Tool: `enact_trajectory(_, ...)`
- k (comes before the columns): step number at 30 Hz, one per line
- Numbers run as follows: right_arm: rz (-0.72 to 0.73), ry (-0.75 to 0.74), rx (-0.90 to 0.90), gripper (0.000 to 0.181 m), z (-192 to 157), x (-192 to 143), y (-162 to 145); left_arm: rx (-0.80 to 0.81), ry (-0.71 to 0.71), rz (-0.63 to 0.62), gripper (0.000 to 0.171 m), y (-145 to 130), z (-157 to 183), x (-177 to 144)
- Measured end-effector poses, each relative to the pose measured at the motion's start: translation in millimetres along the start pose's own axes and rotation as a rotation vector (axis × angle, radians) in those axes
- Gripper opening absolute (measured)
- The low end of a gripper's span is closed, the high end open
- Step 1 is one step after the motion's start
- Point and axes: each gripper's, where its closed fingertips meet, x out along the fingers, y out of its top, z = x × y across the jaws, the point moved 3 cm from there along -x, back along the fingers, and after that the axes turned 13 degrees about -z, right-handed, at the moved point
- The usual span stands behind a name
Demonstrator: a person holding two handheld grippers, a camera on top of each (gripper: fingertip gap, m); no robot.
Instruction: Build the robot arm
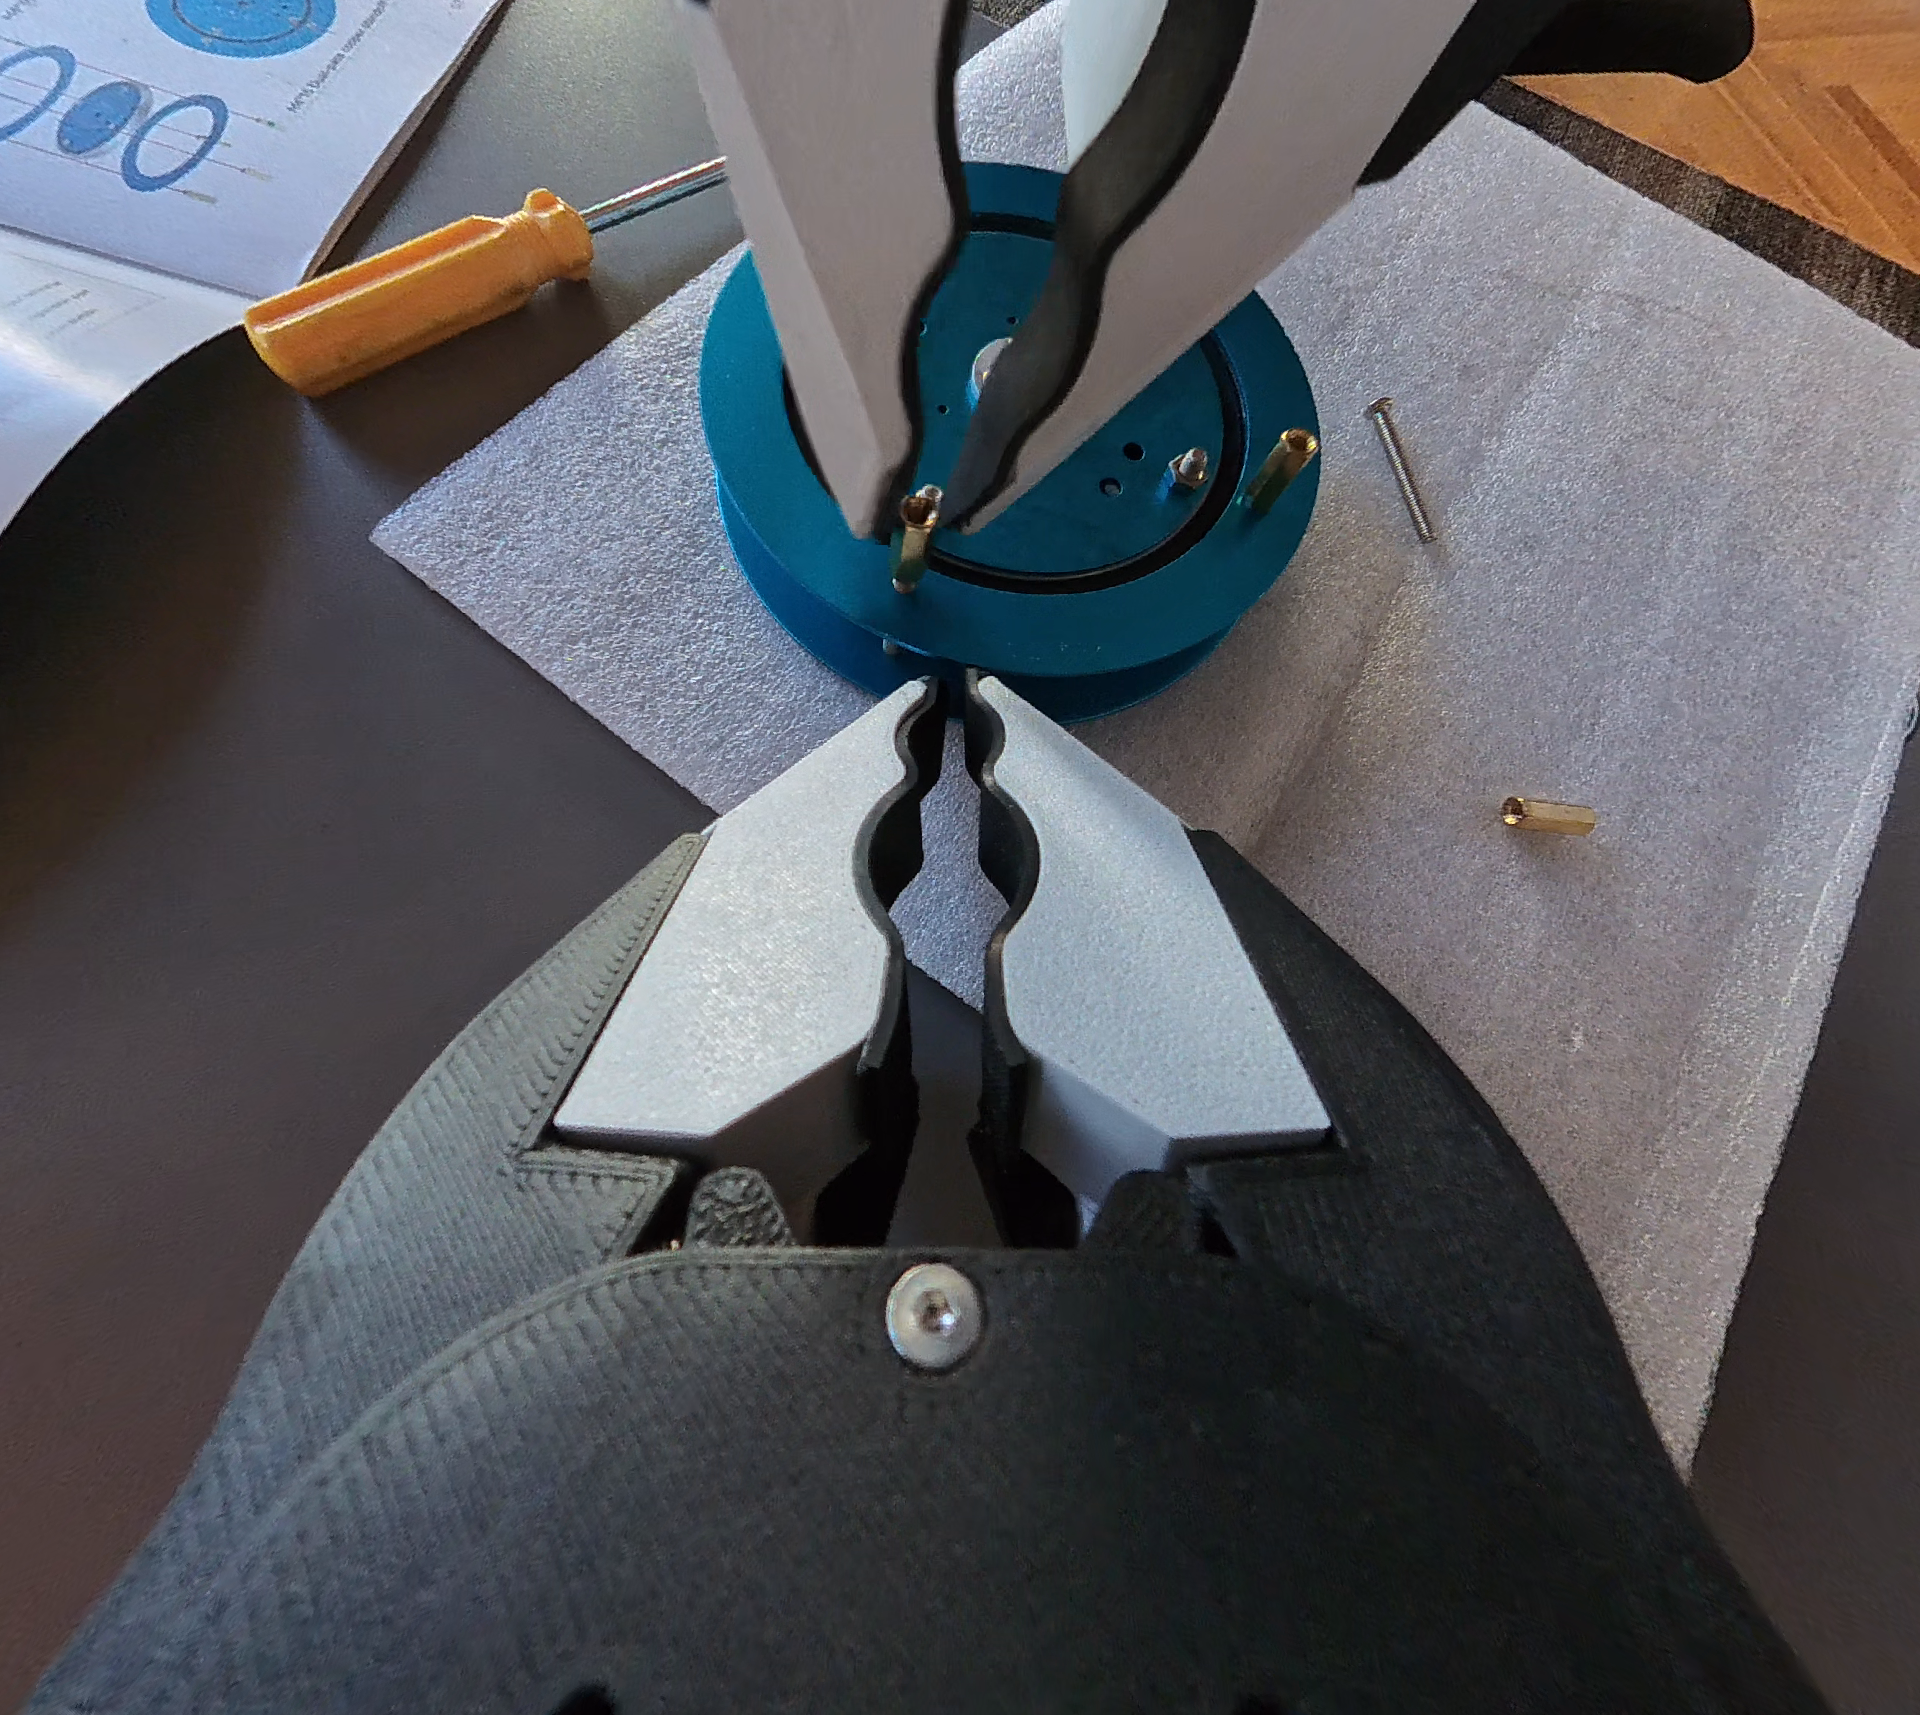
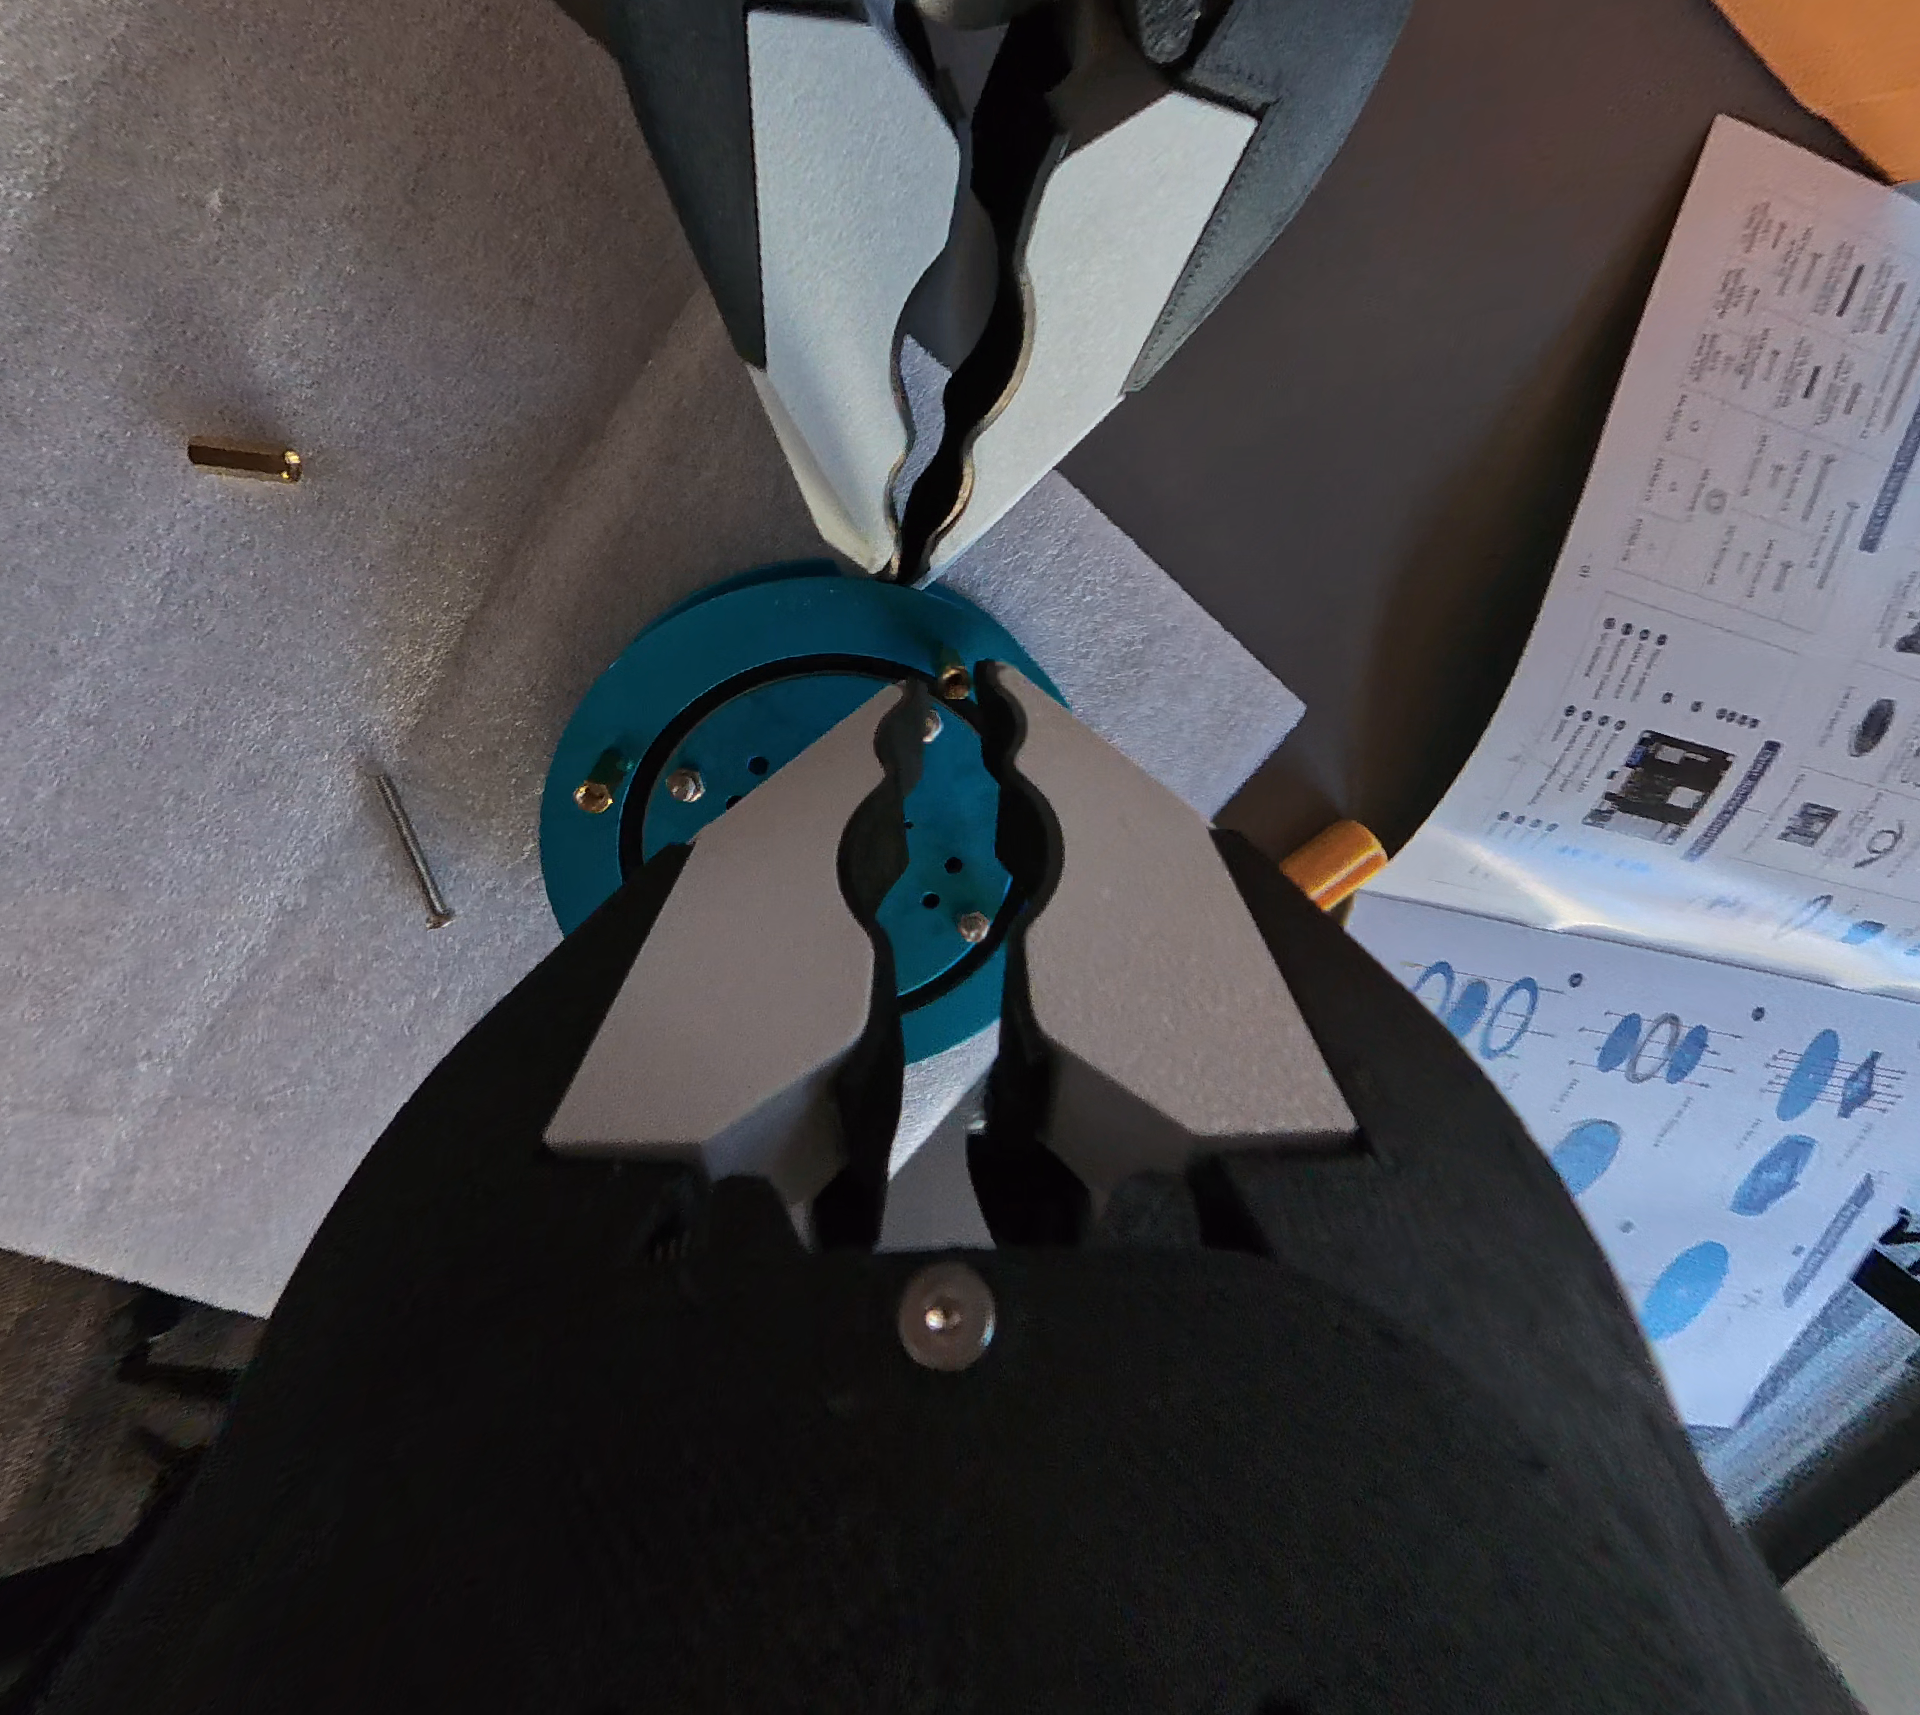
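My left gripper [image 1: 948, 686], jaws nearly together on nothing, presses the blue wheel's [image 1: 1039, 626] rim on the foam sheet [image 1: 1558, 522] — my right gripper [image 2: 951, 691], slightly apart, brackets a brass standoff [image 2: 954, 680] there.

I see a home hobby workspace: dark counter [image 1: 260, 730], wood parquet floor [image 1: 1818, 55], with an orange screwdriver [image 1: 416, 304] and assembly manual [image 1: 208, 3] left of my left tool [image 1: 951, 689].
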Motion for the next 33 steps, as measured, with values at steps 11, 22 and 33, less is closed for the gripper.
enact_trajectory(11,0.067,0.055,0.280,0.005,-0.4,4.2,-1.7,-0.011,-0.015,-0.003,0.001,-0.1,-0.3,0.4)
enact_trajectory(22,0.134,0.008,0.560,0.016,0.9,2.7,-3.6,-0.022,-0.025,-0.002,0.000,-0.2,-0.3,0.3)
enact_trajectory(33,0.048,0.069,0.062,0.006,0.9,2.7,0.6,-0.008,-0.018,-0.004,0.000,-0.8,1.5,0.4)
